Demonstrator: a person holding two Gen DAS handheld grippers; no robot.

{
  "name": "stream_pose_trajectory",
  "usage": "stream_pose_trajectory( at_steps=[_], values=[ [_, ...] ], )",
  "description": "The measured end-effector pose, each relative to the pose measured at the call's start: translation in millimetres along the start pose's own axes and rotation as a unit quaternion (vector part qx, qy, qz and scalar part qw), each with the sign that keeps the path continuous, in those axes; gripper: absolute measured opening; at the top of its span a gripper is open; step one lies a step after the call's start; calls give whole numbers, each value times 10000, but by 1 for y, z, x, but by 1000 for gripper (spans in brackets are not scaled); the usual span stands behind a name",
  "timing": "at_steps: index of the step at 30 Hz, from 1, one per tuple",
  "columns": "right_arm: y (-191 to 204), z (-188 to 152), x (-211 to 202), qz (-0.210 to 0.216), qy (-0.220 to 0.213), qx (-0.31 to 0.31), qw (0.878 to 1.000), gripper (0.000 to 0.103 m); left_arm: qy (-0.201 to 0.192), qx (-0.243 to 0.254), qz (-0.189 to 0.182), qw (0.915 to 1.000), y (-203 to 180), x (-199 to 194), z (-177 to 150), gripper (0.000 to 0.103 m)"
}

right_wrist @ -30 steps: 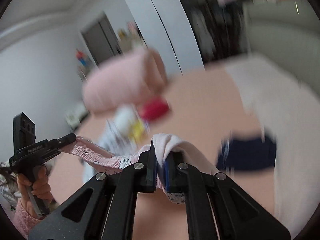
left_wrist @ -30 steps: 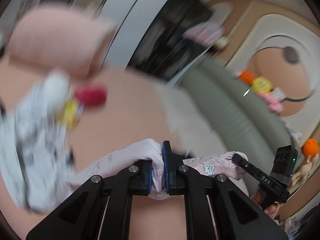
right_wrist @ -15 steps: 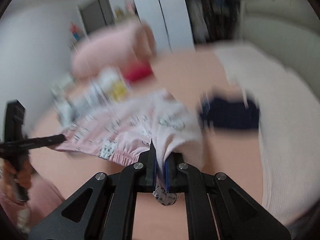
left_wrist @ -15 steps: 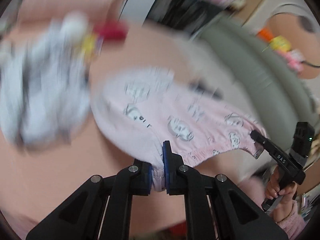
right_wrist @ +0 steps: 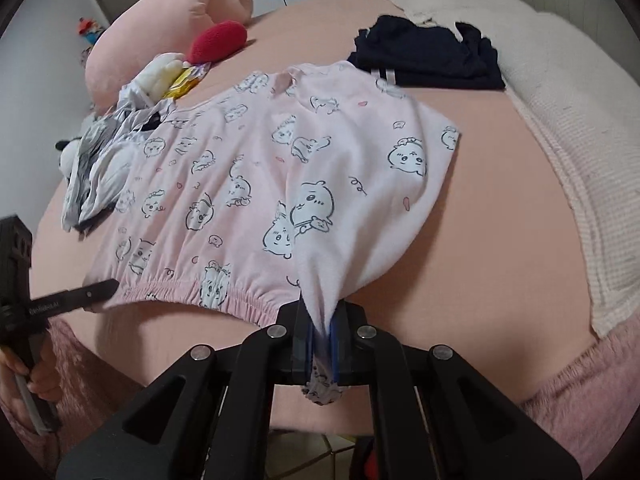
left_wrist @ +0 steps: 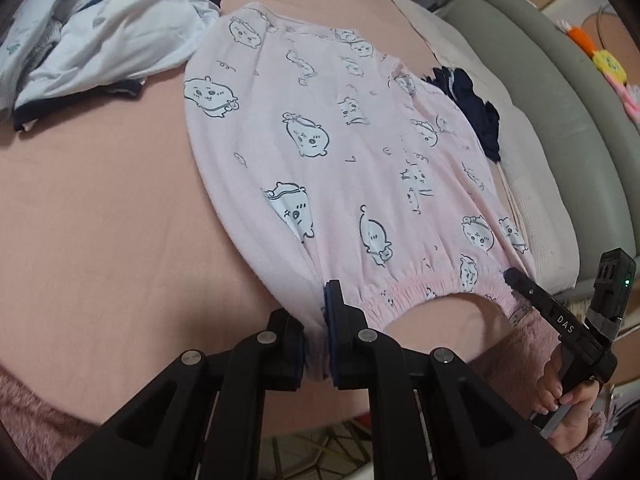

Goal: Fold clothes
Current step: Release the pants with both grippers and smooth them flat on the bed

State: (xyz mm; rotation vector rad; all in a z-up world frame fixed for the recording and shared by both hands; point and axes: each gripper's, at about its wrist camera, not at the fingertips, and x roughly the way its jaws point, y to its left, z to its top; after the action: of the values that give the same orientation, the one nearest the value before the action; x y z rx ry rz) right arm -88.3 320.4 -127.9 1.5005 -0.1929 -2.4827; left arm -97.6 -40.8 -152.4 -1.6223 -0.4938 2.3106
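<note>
Pink pyjama bottoms (left_wrist: 340, 140) with a cartoon print lie spread flat on the pink bed sheet (left_wrist: 100, 220), elastic waistband toward me. My left gripper (left_wrist: 316, 332) is shut on the waistband's left end, and cloth bunches between its jaws. In the right wrist view the pyjama bottoms (right_wrist: 260, 168) stretch away leftward, and my right gripper (right_wrist: 322, 320) is shut on the waistband's right end, where a fold of fabric hangs through. Each gripper shows in the other's view: the right gripper (left_wrist: 520, 280) and the left gripper (right_wrist: 108, 286), both held by hands in fuzzy pink sleeves.
A heap of white and grey clothes (left_wrist: 92, 40) lies left of the pyjamas. A folded navy garment (right_wrist: 428, 56) sits at the far right, beside a cream blanket (right_wrist: 560, 120). A pink bolster (right_wrist: 168, 32) and a red plush (right_wrist: 218, 42) lie at the back.
The pyjama bottoms, held bunched in the air a second ago, have swung down and now lie spread flat on the bed. Both grippers dropped to the near edge, still clamped.
</note>
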Motion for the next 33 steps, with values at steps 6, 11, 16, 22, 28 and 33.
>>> stream_pose_trajectory(
  at_steps=[6,11,16,22,28,33],
  values=[
    [-5,-19,-22,360,-107,125,9992,4,88,15,-149,9998,12,-15,-24,10],
    [-15,-32,28,-32,933,447,9946,7,551,-346,-163,9977,30,15,-47,12],
    [-4,-25,5,-559,615,183,9964,32,142,-611,-686,9957,45,-17,-42,28],
    [9,-20,-51,-988,-303,36,9946,36,-759,-551,-983,9907,55,-66,-20,35],
    [54,20,-12,-628,-123,-955,9934,45,-522,167,-1105,9924,11,-30,7,35],
    [66,15,44,-756,363,-1067,9907,45,-23,385,-512,9979,3,0,-1,35]
  ],
)
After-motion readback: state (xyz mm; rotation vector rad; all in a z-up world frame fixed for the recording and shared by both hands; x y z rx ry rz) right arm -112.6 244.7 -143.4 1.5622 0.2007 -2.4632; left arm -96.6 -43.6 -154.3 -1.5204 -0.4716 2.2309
